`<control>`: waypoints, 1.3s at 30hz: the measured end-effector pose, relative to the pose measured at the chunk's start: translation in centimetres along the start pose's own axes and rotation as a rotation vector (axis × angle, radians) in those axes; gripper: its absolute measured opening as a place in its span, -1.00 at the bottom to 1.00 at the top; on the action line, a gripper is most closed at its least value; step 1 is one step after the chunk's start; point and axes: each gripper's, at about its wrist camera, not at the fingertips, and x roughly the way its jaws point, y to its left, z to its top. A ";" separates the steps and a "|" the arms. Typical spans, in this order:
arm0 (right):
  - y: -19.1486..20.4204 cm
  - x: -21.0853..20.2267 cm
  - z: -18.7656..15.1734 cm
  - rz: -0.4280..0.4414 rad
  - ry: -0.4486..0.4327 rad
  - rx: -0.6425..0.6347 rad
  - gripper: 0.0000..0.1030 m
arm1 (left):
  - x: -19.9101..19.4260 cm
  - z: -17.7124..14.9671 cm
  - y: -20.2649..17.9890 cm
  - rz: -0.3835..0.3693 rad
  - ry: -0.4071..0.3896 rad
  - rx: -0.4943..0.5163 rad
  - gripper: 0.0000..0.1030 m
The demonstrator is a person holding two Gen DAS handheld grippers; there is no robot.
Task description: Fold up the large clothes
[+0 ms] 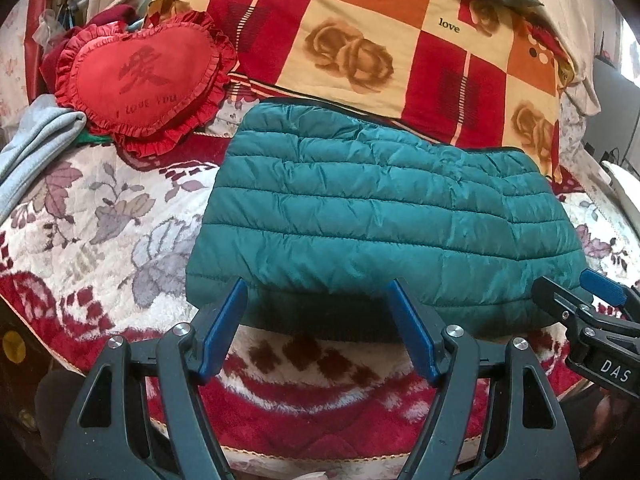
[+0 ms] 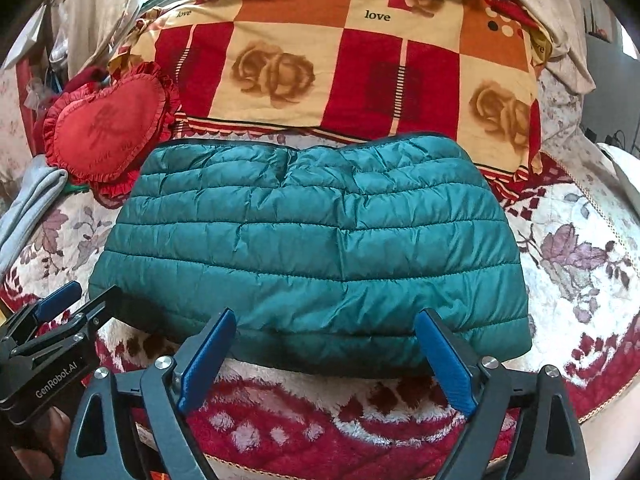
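Left wrist view shows the teal quilted jacket (image 1: 380, 216) lying folded into a compact rectangle on the floral blanket (image 1: 100, 216), near the checked quilt (image 1: 380, 40). The left gripper (image 1: 320, 328) and right gripper (image 2: 326, 354) are both spread wide, holding nothing, just before the near edge. The fold looks nearly finished; a next move would need pinching that edge. Sleeves are hidden, probably tucked inside.

Cushion: red heart cushion (image 1: 144, 80) with frills, at far left.
Quilt: checked quilt (image 1: 372, 40) with roses, behind.
Blanket: floral fleece blanket (image 1: 100, 216) underneath.
Cloth: grey cloth (image 1: 32, 140), left edge.
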 end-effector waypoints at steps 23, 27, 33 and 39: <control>-0.1 0.3 0.3 0.002 0.003 0.017 0.77 | 0.5 0.4 0.0 0.008 -0.007 -0.015 0.43; 0.0 0.3 0.4 0.001 0.001 0.016 0.77 | 0.5 0.5 -0.1 0.007 -0.007 -0.014 0.43; 0.0 0.4 0.4 0.003 0.006 0.019 0.77 | 0.7 0.7 -0.2 0.006 -0.002 -0.015 0.43; -0.2 0.4 0.5 0.003 0.001 0.024 0.77 | 0.7 0.8 -0.2 0.008 -0.005 -0.011 0.43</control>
